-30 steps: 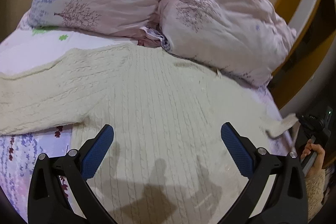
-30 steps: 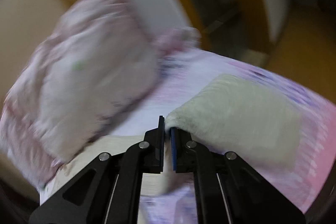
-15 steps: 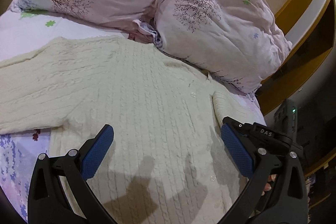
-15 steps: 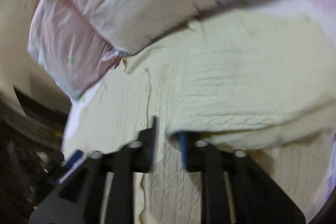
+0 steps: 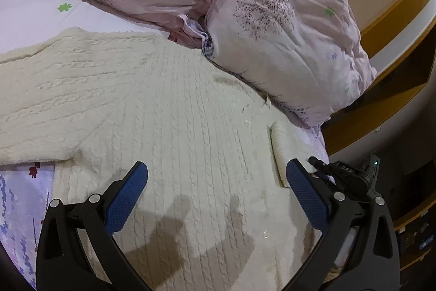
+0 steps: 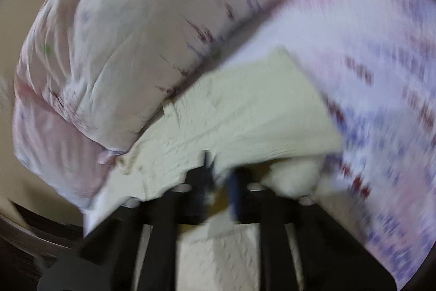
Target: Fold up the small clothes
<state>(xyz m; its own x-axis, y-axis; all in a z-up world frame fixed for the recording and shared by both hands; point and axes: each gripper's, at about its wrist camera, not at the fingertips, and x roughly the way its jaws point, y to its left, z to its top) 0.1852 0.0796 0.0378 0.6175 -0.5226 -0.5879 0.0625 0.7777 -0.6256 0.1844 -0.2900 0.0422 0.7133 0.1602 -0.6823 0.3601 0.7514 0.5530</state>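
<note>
A cream cable-knit sweater (image 5: 177, 127) lies flat on the bed, one sleeve (image 5: 41, 100) stretched out to the left. Its other sleeve (image 5: 280, 149) is folded in over the body at the right. My left gripper (image 5: 216, 187) is open and empty, hovering just above the sweater's body. My right gripper (image 6: 222, 179) shows at the sweater's right edge in the left wrist view (image 5: 340, 171). Its own view is blurred; the jaws stand a little apart with cream knit (image 6: 245, 111) just ahead of them, and whether they hold it is unclear.
Two pink floral pillows (image 5: 286, 26) lie at the head of the bed, touching the sweater's top edge. The floral bedsheet (image 5: 19, 198) shows at the left. The bed's right edge and a wooden frame (image 5: 381, 105) are close to the right gripper.
The right gripper has carried the right sleeve in over the sweater's body, where it now lies folded. Its jaws have gone from shut to slightly apart. The left gripper has stayed open, hovering.
</note>
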